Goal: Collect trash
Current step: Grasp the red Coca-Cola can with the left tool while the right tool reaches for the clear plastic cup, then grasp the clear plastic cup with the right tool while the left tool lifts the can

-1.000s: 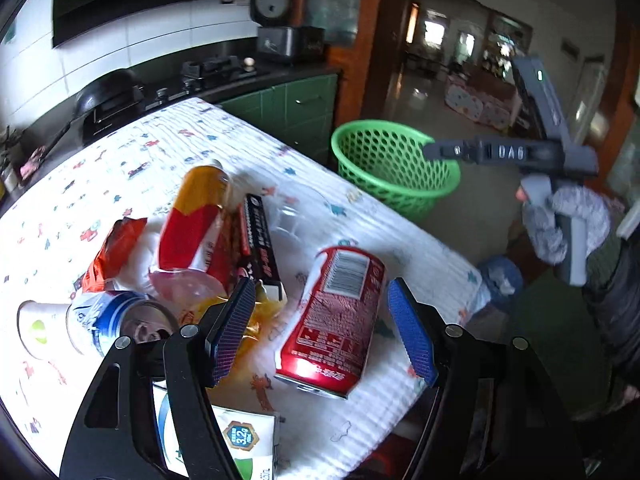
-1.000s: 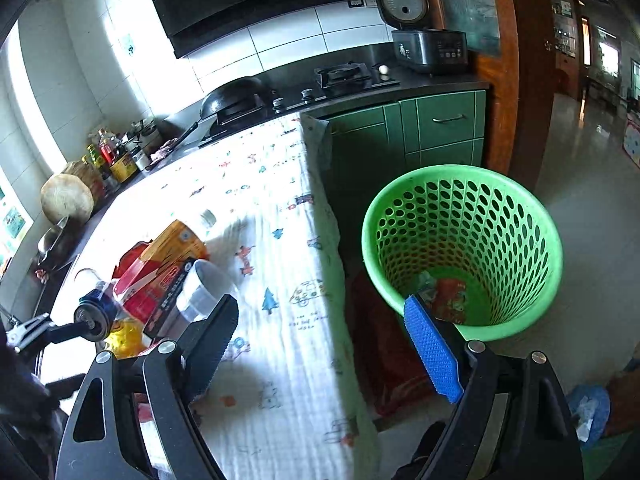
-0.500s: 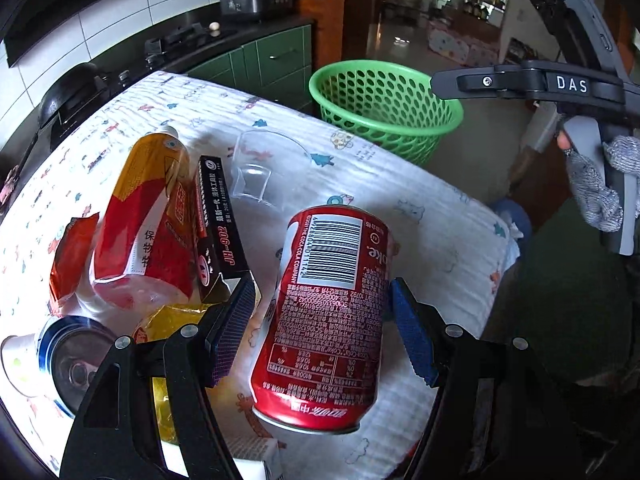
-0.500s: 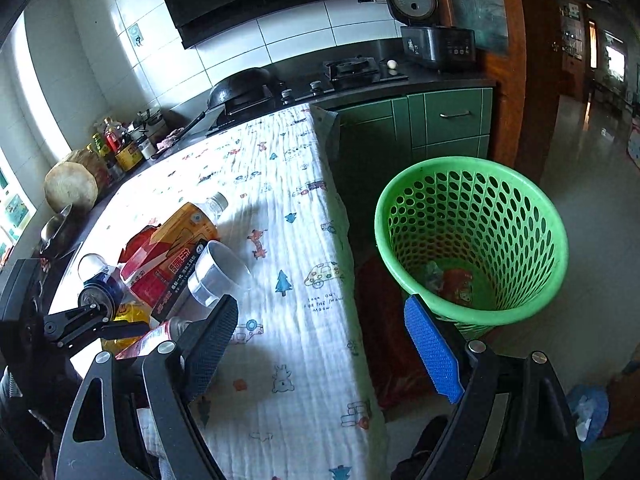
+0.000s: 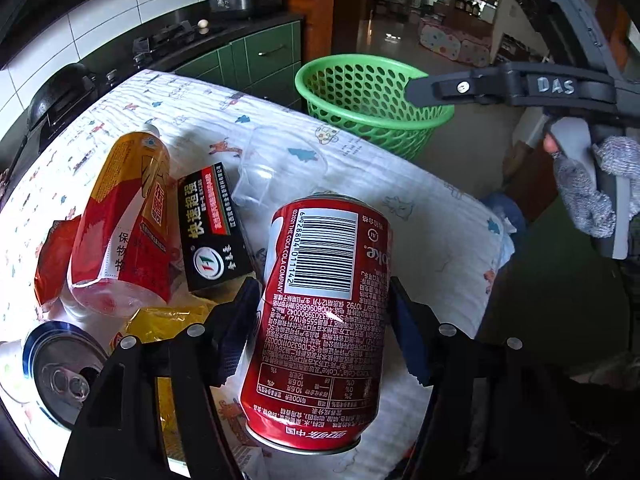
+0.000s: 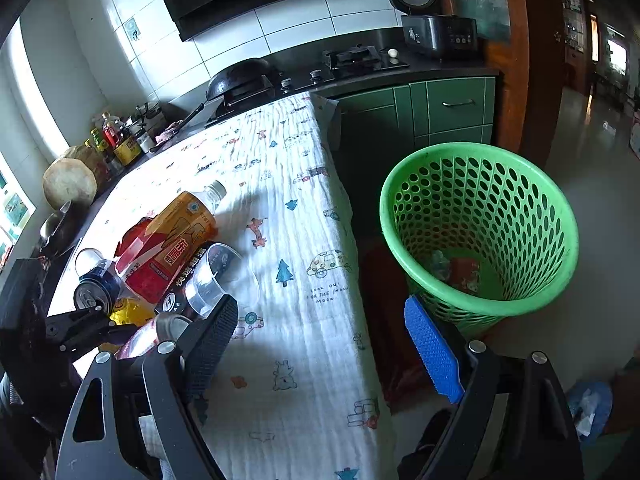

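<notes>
Red Coca-Cola can (image 5: 320,316) lying near counter (image 6: 288,184) edge, barcode up, between jaws of left hand-held gripper (image 5: 322,334), closing, pads at its sides. Right hand-held gripper (image 6: 320,344) wide apart, empty, over counter edge. Green basket (image 6: 560,216) on floor just beyond; wrappers inside seen only from right wrist. "DAS" readable from left.

Red can (image 5: 320,320): "THE COCA-COLA COMPANY", barcode 6 928804 011142, "Coke" upside down. Right gripper (image 5: 556,86) arm: "DAS". Tablecloth (image 6: 288,216): "LOOK OUT FOR THE MOON"; black box (image 5: 212,232): Chinese "快速".
</notes>
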